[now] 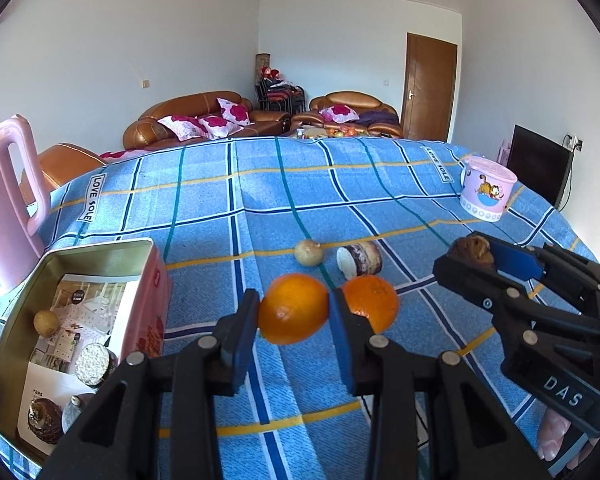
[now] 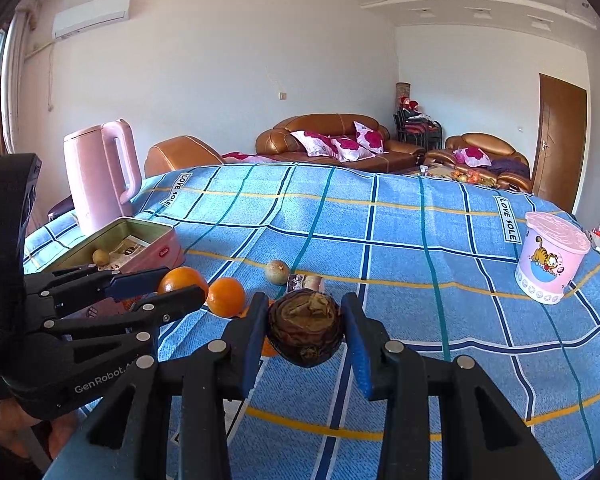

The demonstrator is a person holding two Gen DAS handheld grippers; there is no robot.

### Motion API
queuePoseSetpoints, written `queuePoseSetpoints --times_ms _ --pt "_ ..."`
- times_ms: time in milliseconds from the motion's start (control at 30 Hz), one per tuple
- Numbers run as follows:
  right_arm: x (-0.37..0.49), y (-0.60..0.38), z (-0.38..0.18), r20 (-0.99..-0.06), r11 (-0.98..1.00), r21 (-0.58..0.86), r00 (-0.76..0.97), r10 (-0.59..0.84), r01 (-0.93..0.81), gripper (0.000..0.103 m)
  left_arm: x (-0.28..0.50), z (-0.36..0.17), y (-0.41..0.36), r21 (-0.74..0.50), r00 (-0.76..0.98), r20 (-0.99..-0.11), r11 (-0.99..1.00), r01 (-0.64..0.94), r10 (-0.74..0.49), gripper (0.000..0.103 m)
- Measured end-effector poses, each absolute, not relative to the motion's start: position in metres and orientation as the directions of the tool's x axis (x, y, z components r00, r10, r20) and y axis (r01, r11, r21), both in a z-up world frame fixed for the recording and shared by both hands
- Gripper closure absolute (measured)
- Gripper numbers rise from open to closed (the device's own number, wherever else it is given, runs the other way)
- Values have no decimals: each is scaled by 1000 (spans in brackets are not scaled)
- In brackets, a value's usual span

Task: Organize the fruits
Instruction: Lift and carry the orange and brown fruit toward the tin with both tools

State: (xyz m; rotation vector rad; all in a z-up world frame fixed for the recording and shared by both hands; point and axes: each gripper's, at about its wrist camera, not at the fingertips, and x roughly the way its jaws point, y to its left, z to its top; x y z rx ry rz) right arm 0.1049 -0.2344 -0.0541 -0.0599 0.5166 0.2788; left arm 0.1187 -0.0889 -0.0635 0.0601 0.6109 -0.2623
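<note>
My left gripper [image 1: 294, 314] is shut on an orange [image 1: 293, 308], with both blue pads pressed on its sides. A second orange [image 1: 374, 300] lies on the blue checked cloth just right of it. Behind them lie a small tan round fruit [image 1: 309, 253] and a cut purple-skinned piece [image 1: 359, 260]. My right gripper [image 2: 306, 334] is shut on a dark brown wrinkled fruit [image 2: 306, 330]. In the right wrist view the left gripper [image 2: 176, 286] shows at the left with its orange [image 2: 182, 280]. The open pink tin [image 1: 156, 280] at the left holds a small tan fruit [image 1: 46, 323], a white-topped piece and a dark fruit.
A pink kettle [image 1: 4, 208] stands behind the tin at the table's left edge. A pink cartoon cup [image 1: 486, 188] stands at the far right. The right gripper [image 1: 470, 256] hangs close on the right of the left one. Sofas and a door lie beyond the table.
</note>
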Motion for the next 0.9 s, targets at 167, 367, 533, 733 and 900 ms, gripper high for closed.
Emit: queuePoseSetpoints --times_ms 167,367,533,733,900 --pt "102 -235 -53 -480 958 11 839 256 -286 63 115 -61 -89 -16 800 -558 967 255 -220 66" --pt "98 -236 -51 -458 956 11 849 266 -293 63 111 -59 -88 -10 816 -537 969 248 -214 66" --pt "94 -236 -50 -434 954 8 859 272 -299 63 108 -57 -88 -4 828 -521 971 241 -208 66" --pt "91 -237 -48 -419 953 7 865 278 -303 63 104 -55 -86 -4 841 -500 971 237 -207 66" --pt "89 -238 -48 -409 953 6 869 279 -303 63 101 -54 -85 -2 851 -484 972 234 -206 66"
